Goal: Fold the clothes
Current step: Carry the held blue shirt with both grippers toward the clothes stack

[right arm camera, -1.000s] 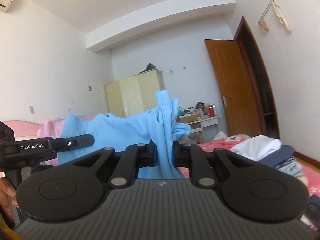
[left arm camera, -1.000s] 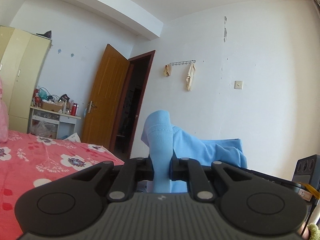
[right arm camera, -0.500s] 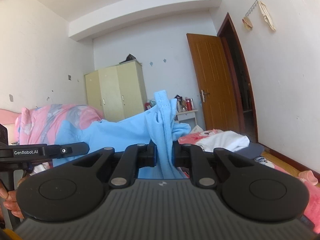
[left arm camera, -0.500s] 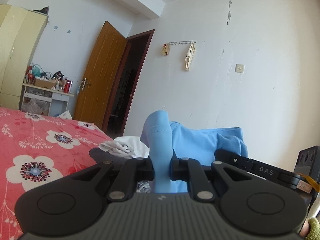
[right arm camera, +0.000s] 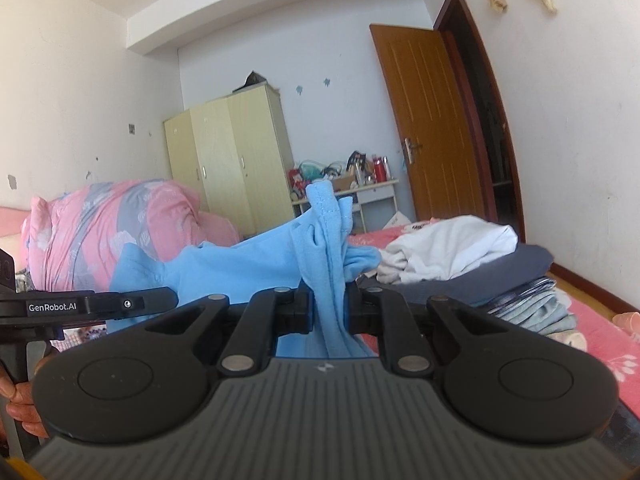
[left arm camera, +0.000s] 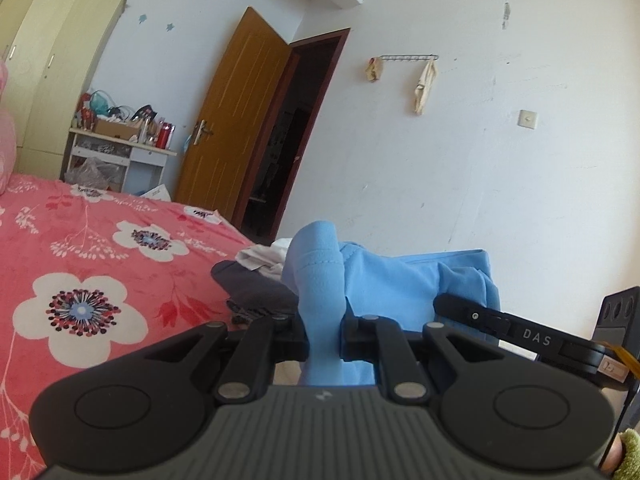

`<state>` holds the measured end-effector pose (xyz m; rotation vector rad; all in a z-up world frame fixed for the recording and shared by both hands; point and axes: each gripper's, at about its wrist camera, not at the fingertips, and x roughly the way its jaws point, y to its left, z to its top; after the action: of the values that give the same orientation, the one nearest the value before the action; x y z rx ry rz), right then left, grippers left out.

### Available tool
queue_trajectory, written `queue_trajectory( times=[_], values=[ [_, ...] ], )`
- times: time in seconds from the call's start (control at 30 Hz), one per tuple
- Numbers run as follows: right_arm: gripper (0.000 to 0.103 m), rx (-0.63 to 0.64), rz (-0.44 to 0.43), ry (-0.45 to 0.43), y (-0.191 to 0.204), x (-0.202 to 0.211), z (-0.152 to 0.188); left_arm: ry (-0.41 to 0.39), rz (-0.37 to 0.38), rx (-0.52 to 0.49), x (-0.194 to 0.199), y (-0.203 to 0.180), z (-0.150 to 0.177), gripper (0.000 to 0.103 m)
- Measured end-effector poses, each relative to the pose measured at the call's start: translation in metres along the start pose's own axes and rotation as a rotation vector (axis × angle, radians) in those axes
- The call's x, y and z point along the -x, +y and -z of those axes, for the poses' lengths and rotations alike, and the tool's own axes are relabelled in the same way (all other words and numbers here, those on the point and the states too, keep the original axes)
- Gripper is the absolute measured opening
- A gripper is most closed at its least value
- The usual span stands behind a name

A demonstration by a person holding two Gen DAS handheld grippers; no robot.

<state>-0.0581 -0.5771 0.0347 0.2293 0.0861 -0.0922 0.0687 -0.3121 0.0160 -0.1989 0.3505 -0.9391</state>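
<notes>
One bed (left arm camera: 100, 248) fills the lower left of the left wrist view, its red flowered cover bare there. One pile of clothes (right arm camera: 460, 256) sits on the bed at the right middle of the right wrist view: white on top, dark grey below, and striped and pale pieces at its near edge. How many pieces it holds I cannot count, nor whether they are folded.

One blue garment (left arm camera: 400, 280) is up in the air, stretched between the two tools at the lower centre of both views. The left tool (left arm camera: 323, 330) is closed on a bunched edge of it, and the right tool (right arm camera: 329, 312) is closed on another bunched edge with a stitched hem standing above the fingers. Between them the cloth runs in a slack span; in the right wrist view it reaches from centre toward the left tool at the lower left.

By my reading, the step in hand is carrying or spreading this garment by two edge points, as a shake-out or the start of a fold. The next move calls for keeping both grips firm, pulling the span taut so it hangs even, and bringing it down flat onto the open cover clear of the pile.

Two tools, one garment held, one pile, one bed.
</notes>
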Motion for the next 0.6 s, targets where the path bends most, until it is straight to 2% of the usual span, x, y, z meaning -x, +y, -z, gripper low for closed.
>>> queue_trajectory(
  times=[0.17,0.4,0.6],
  values=[
    [0.011,0.032,-0.005,0.077,-0.004,-0.044,0.011,0.046,-0.046,0.033,-0.031,0.034,0.007,0.013],
    [0.011,0.083,-0.008,0.231,-0.014,-0.108,0.039,0.134,-0.113,0.089,-0.072,0.081,0.034,0.012],
    [0.011,0.086,-0.022,0.354,-0.025,-0.141,0.064,0.189,-0.142,0.124,-0.091,0.106,0.053,0.012]
  ],
)
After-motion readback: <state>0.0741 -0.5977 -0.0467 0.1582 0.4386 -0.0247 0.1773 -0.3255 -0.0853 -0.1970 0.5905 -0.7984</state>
